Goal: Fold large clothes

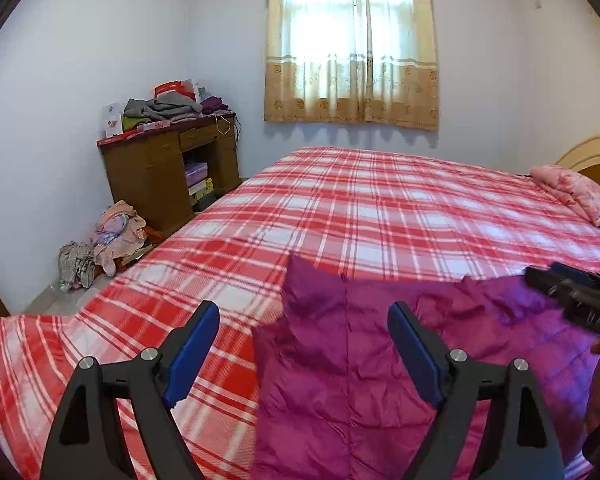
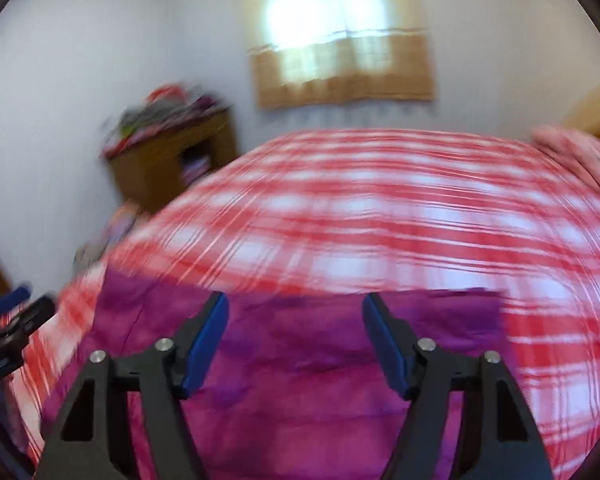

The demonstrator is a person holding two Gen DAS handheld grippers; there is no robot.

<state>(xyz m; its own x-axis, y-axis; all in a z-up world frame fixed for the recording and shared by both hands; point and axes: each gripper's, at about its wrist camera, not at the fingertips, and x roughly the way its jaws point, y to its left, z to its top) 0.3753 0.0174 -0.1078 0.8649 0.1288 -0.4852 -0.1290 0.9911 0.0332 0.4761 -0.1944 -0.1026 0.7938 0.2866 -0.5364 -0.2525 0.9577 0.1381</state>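
A magenta quilted garment (image 1: 340, 360) lies spread on the near part of the bed's red plaid cover (image 1: 380, 208). My left gripper (image 1: 303, 312) is open above the garment's left portion, with its left finger over the plaid and nothing between the blue pads. In the blurred right wrist view, my right gripper (image 2: 295, 300) is open over the garment (image 2: 300, 360), also holding nothing. The right gripper (image 1: 572, 296) shows at the right edge of the left wrist view. The left gripper (image 2: 16, 320) shows at the left edge of the right wrist view.
A pink pillow (image 1: 576, 194) rests at the bed's far right by a wooden headboard. A wooden desk (image 1: 168, 168) piled with clothes stands by the left wall, with a heap of clothes (image 1: 108, 240) on the floor beside it. A curtained window (image 1: 352, 48) is behind the bed.
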